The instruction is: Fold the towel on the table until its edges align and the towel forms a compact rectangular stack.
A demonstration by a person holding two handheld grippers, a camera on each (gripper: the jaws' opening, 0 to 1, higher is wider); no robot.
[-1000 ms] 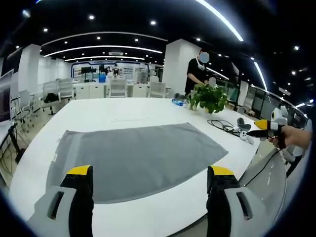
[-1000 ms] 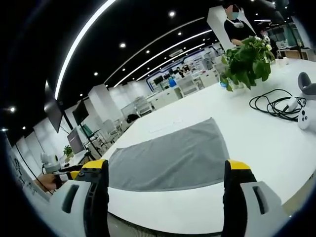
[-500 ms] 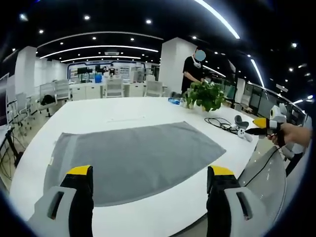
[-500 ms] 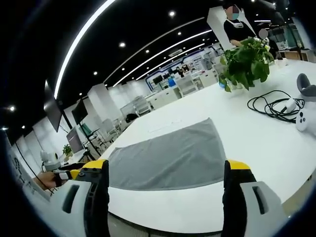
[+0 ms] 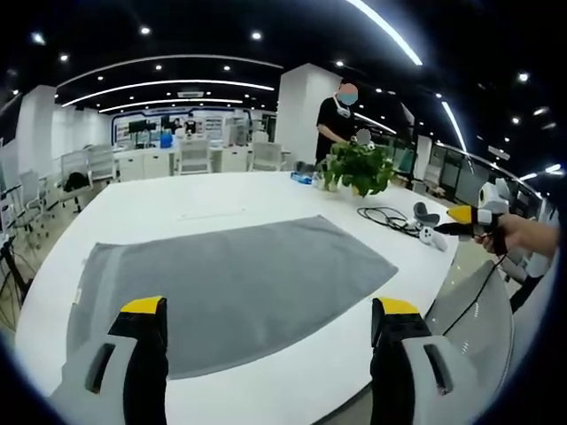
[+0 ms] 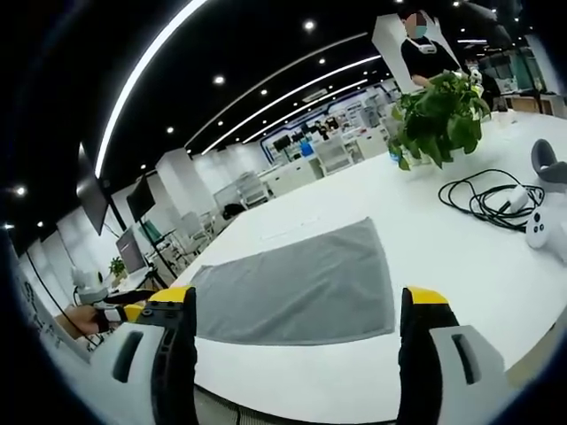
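Both grippers: left gripper [image 5: 266,310] and right gripper [image 6: 301,299] jaws spread, holding nothing.
Towel: grey towel [image 5: 230,279] flat, unfolded, near table [image 5: 177,199] edge.
Far right: plant [image 5: 359,168], cable [image 5: 387,218].

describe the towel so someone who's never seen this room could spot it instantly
Start at the big white table that runs away from both grippers. On its near part, well short of the potted plant and the coiled black cable, lies the towel: a plain grey cloth spread flat in one layer. It is the one wide, dark, soft thing on the white top.
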